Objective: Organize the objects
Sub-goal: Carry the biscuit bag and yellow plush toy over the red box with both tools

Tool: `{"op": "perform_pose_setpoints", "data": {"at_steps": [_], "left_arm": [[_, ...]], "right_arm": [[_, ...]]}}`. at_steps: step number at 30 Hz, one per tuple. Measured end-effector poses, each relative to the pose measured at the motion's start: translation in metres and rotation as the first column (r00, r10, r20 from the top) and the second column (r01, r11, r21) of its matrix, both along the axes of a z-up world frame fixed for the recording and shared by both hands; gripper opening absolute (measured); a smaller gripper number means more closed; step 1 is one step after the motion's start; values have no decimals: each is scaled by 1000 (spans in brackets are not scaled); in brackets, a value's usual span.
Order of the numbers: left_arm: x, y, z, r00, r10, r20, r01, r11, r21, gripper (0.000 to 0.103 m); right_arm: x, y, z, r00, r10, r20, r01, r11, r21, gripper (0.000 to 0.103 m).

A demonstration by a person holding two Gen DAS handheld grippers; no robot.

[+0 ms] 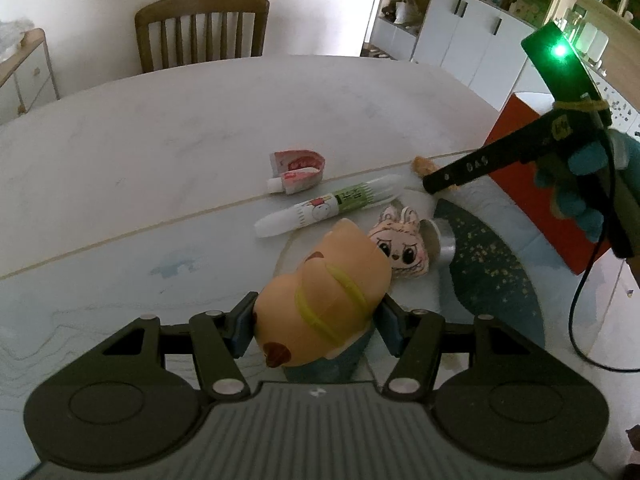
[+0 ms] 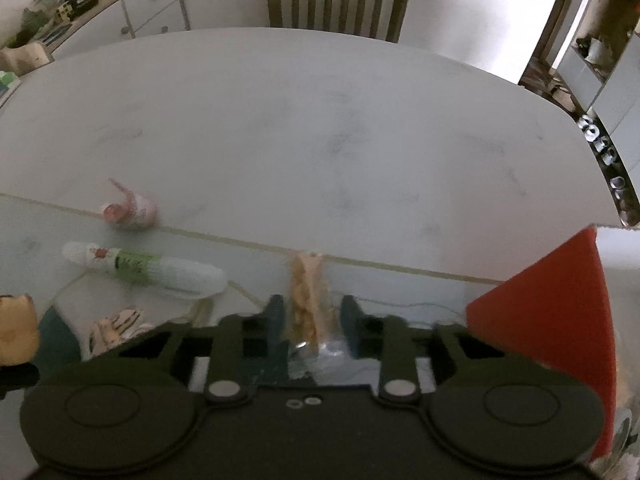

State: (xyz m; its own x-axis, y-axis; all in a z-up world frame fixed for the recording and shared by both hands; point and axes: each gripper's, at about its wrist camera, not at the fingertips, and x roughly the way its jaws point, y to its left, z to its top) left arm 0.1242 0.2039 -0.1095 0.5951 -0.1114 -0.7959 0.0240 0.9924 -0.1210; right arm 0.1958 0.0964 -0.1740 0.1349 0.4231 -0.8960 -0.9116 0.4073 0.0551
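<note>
A pale worktop [image 1: 160,128] fronts a wooden chair [image 1: 202,28]. The left gripper [image 1: 316,326] pinches a tan toy [image 1: 320,296]; the right gripper [image 2: 314,318], spread, straddles a fuzzy item [image 2: 306,280]. A pen [image 1: 328,210], a tube [image 1: 296,172] and a bunny plush [image 1: 402,248] lie loose; sorting looks barely begun.

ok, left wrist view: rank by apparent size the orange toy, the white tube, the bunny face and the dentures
1. Orange toy, inflated by nearness: it sits in the left tool.
2. White tube.
3. Bunny face and dentures look alike; dentures lie farther off, so unranked.
</note>
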Motion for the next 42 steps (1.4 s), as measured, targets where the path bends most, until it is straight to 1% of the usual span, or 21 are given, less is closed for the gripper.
{"op": "perform_pose_setpoints", "data": {"at_steps": [4, 6, 11, 19, 22, 27, 33, 42], "left_arm": [[-1, -8, 10, 1000, -4, 16, 4, 1000, 0, 60], [-3, -14, 15, 1000, -2, 24, 2, 1000, -2, 60], [-7, -33, 30, 999, -16, 43, 16, 1000, -7, 60], [-15, -72, 55, 998, -35, 57, 37, 999, -35, 60], [-17, -89, 65, 997, -40, 70, 43, 998, -44, 60], [-15, -118, 79, 994, -63, 90, 68, 996, -50, 60], [-7, -156, 89, 991, -95, 97, 101, 993, -59, 60], [13, -215, 99, 985, -127, 115, 133, 990, -46, 60]], "right_arm": [[-5, -9, 3, 1000, -13, 11, 13, 1000, -9, 21], [-7, -21, 10, 1000, -17, 0, 17, 1000, 13, 21], [-13, -58, 38, 998, -27, -52, 31, 998, 63, 21], [-23, -116, 84, 995, -42, -90, 54, 990, 129, 21], [-23, -137, 96, 993, -59, -101, 74, 986, 147, 21], [-17, -168, 111, 990, -95, -106, 111, 981, 160, 21], [-2, -199, 126, 989, -115, -97, 130, 977, 171, 21], [29, -239, 135, 988, -126, -94, 143, 968, 207, 21]]}}
